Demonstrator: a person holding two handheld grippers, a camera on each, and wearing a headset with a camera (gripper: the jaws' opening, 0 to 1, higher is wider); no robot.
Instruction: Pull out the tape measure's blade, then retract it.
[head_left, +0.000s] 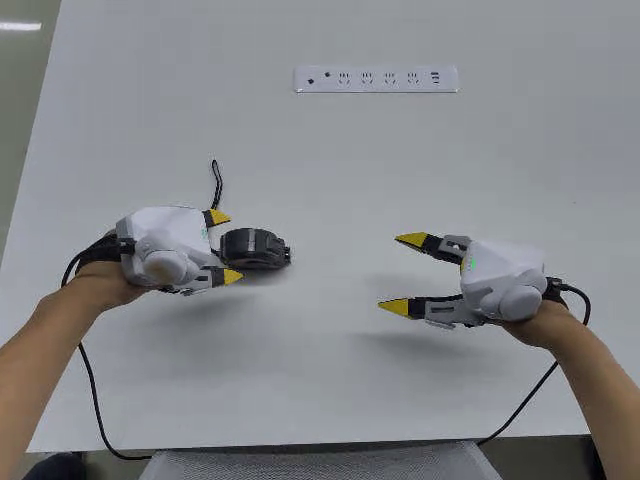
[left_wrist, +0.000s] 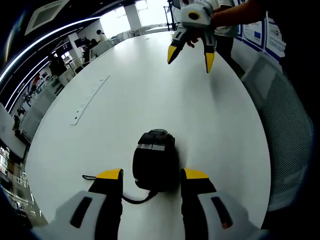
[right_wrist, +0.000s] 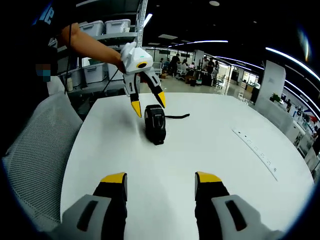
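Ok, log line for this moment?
left gripper: open, jaws straddling tape measure | right gripper: open, apart from it | pull-out: not yet done

place: open-plan office or lab floor | worktop (head_left: 300, 380): long, white, with a flush power strip (head_left: 376, 78) | seating: grey mesh chair (right_wrist: 35, 150) at its edge | storage: shelving (right_wrist: 141, 20) holding lidded plastic bins (right_wrist: 117, 26) | ceiling: dark, strip lights (right_wrist: 295, 57), cassette vent (left_wrist: 47, 12) | background: people (right_wrist: 175, 62) standing among desks, potted plant (right_wrist: 275, 97)
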